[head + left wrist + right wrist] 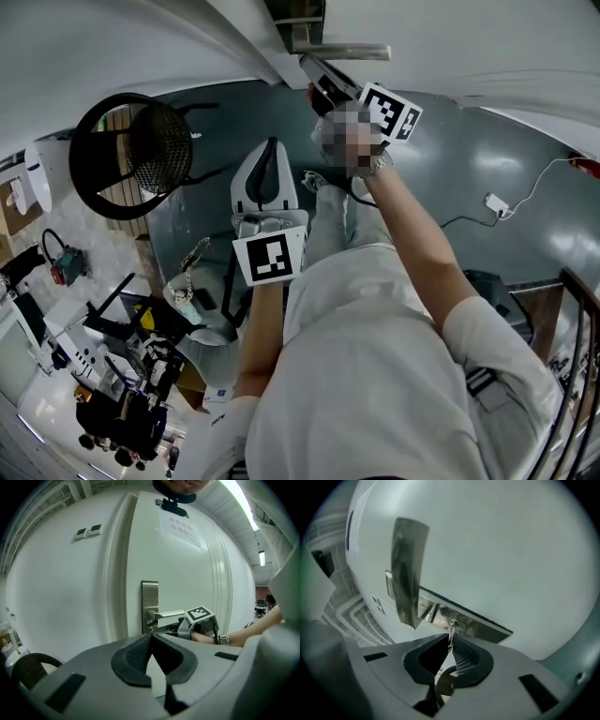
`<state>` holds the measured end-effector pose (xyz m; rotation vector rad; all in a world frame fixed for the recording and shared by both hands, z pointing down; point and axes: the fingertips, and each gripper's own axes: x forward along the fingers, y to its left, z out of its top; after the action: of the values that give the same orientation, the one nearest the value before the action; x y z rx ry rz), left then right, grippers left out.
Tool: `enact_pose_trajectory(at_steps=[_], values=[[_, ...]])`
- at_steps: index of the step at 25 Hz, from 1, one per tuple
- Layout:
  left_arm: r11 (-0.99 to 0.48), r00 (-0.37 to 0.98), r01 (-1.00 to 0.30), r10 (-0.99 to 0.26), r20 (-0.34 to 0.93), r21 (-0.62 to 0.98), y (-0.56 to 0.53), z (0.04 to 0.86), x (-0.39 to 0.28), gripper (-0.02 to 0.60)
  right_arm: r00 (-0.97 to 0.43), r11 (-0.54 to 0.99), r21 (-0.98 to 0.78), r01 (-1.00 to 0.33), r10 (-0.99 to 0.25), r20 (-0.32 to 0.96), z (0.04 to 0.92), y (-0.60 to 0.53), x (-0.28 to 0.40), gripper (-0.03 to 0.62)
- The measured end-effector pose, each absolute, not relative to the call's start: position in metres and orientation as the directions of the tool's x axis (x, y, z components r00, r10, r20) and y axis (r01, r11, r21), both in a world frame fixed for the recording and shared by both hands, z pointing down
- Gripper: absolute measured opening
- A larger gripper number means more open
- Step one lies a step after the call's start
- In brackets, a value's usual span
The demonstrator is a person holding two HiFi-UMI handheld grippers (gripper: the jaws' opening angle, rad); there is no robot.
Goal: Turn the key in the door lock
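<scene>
Pinched narrow in right gripper: key, at 12 o'clock of the jaw tips, seated in lock, with handle at 10 o'clock. Judged small, light, stiff metal and slick. Best held flat across the head, close to the lock, then rolled gently (thin blade, could bend or slip). Left gripper closed tight on nothing, well back from door. Notice at 12 o'clock on door, print unreadable. No brand visible.

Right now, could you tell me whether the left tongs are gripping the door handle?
No: in the left gripper view the left tongs are closed on nothing, and the door handle sits well beyond their tips.
</scene>
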<state>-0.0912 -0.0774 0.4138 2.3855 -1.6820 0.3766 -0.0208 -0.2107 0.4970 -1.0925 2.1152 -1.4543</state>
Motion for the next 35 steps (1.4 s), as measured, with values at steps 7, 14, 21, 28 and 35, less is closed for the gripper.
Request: enact_pose_trajectory(at_steps=[7,14,21,28,35], values=[[-0.325,0.32,-0.945,-0.903,0.287,0.031,-0.076,0.402,-0.114,0.009,-0.458,0.226,-0.509,-0.831,-0.797,0.394,0.488,-0.204,-0.035,0.029],[-0.325,0.327,-0.944,-0.913,0.245,0.049,-0.072,0.392,-0.141,0.009,-0.206,0.174,-0.112,-0.978,-0.849,0.487,0.483,-0.195,-0.039,0.034],[-0.332,0.336,-0.941,-0.909,0.246,0.058,-0.063,0.388,-0.169,0.009,-0.031,0.159,0.245,-0.956,-0.889,0.456,0.473,-0.188,-0.045,0.035],[-0.326,0.342,-0.939,-0.919,0.197,0.11,-0.06,0.381,-0.183,0.009,0.033,0.164,0.435,-0.885,-0.911,0.411,0.471,-0.185,-0.052,0.043],[-0.33,0.345,-0.938,-0.921,0.181,0.104,-0.058,0.372,-0.185,0.009,0.009,0.177,0.36,-0.916,-0.887,0.461,0.471,-0.185,-0.052,0.049]])
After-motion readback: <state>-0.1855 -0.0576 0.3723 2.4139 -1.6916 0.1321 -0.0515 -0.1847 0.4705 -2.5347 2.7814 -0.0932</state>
